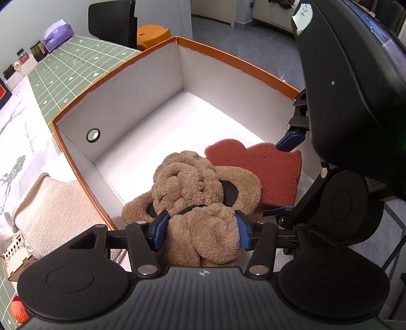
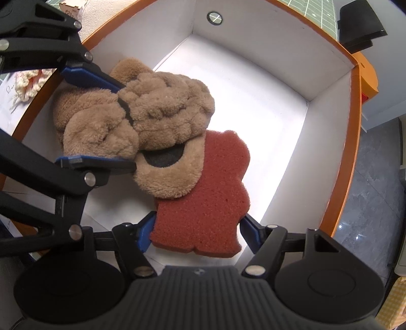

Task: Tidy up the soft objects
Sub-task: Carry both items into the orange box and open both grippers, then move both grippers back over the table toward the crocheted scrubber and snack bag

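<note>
Inside the orange-rimmed box (image 1: pixel 142 101), near its front wall, the left gripper (image 1: pixel 201 223) pinches the brown plush toy (image 1: pixel 203 187). Just beyond, the right gripper (image 2: pixel 196 228) straddles the red sponge (image 2: pixel 210 193), touching both sides, its long axis pointing away; the plush overlaps the sponge's far end.

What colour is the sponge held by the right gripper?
Brick red sponge, seen best in the right wrist view.

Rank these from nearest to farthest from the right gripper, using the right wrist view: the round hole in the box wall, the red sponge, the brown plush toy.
1. Red sponge, between the right gripper fingers.
2. Brown plush toy, ahead, left, overlapping the sponge.
3. Round hole, in the far box wall.
</note>
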The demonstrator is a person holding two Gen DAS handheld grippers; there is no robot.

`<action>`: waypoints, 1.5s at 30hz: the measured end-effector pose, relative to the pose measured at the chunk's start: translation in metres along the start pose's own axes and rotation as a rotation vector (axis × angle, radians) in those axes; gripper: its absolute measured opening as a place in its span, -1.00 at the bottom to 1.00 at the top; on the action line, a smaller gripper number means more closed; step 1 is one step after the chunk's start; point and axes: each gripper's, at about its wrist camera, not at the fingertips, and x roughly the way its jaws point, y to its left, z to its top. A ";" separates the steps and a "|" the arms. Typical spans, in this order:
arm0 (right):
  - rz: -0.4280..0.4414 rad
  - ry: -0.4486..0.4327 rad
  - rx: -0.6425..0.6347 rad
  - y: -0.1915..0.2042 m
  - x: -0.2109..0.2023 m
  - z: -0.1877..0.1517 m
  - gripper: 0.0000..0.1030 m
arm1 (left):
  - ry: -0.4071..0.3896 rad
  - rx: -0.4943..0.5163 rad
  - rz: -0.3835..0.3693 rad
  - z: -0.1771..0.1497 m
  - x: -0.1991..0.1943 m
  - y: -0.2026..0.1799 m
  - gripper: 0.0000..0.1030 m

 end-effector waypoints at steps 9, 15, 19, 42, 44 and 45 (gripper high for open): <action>-0.017 0.029 -0.019 0.006 -0.013 0.003 0.59 | -0.023 -0.063 -0.075 0.004 -0.009 0.020 0.56; -0.039 0.019 0.000 0.008 -0.029 0.007 0.59 | -0.054 -0.074 -0.093 -0.001 -0.028 0.026 0.56; -0.055 -0.003 -0.013 0.019 -0.044 0.006 0.59 | -0.080 -0.071 -0.093 -0.013 -0.045 0.026 0.53; 0.058 -0.393 -0.055 0.147 -0.133 0.054 0.68 | -0.235 -0.409 0.095 -0.145 -0.155 0.134 0.51; 0.079 -0.426 -0.057 0.160 -0.129 0.060 0.72 | -0.250 -0.460 0.116 -0.161 -0.158 0.144 0.51; 0.088 -0.435 -0.058 0.166 -0.125 0.063 0.72 | -0.255 -0.486 0.128 -0.169 -0.157 0.148 0.51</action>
